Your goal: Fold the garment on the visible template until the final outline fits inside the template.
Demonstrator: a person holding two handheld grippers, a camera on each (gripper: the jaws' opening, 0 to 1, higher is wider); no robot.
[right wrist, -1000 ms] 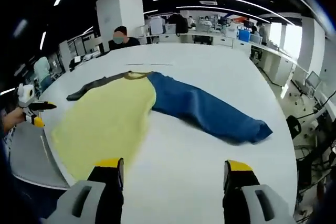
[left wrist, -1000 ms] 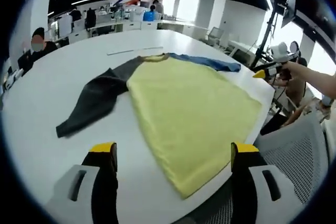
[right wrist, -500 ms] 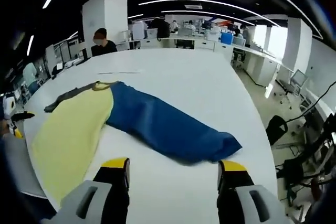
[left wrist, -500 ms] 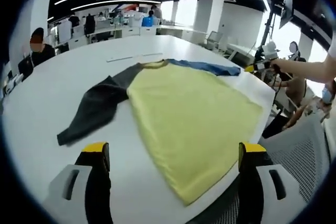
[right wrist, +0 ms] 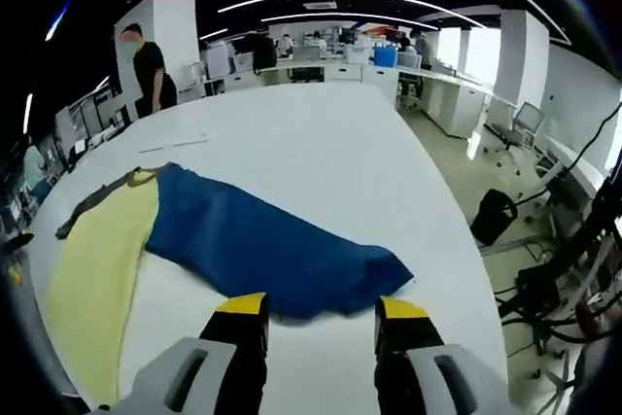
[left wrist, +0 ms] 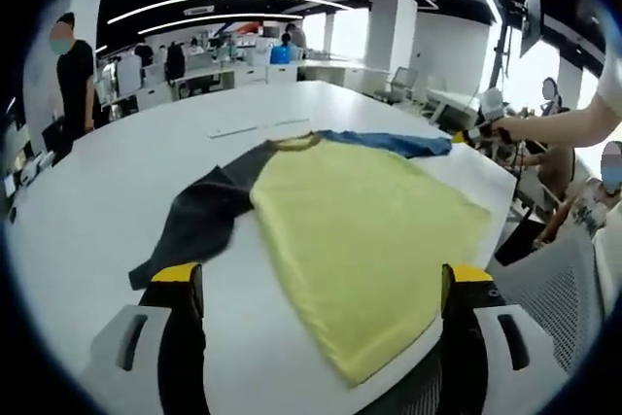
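Around your surface [left wrist: 87, 211] you have an open office: rows of desks at the far end, one person standing at the far left of the left gripper view [left wrist: 76, 70], and mesh chairs [left wrist: 554, 289] close against the near edge by the yellow hem. Nothing lies on top of the garment. One pale strip [left wrist: 258, 127] rests on the surface just beyond the collar.

There is one garment [left wrist: 369, 211], spread flat: one yellow body, one dark grey sleeve [left wrist: 204, 216] out to one side, one blue sleeve [right wrist: 262, 245] out to the other.

Your left tool [left wrist: 321, 284] has its jaws wide apart with nothing between them, held above the surface near the grey sleeve's cuff and the yellow hem. Your right tool [right wrist: 319, 306] has its jaws parted more narrowly and grips nothing; the end of the blue sleeve lies just ahead of its tips, and whether they touch the cloth cannot be told. You can also see it from the left gripper view, held in a hand [left wrist: 496, 128] beyond the blue sleeve.
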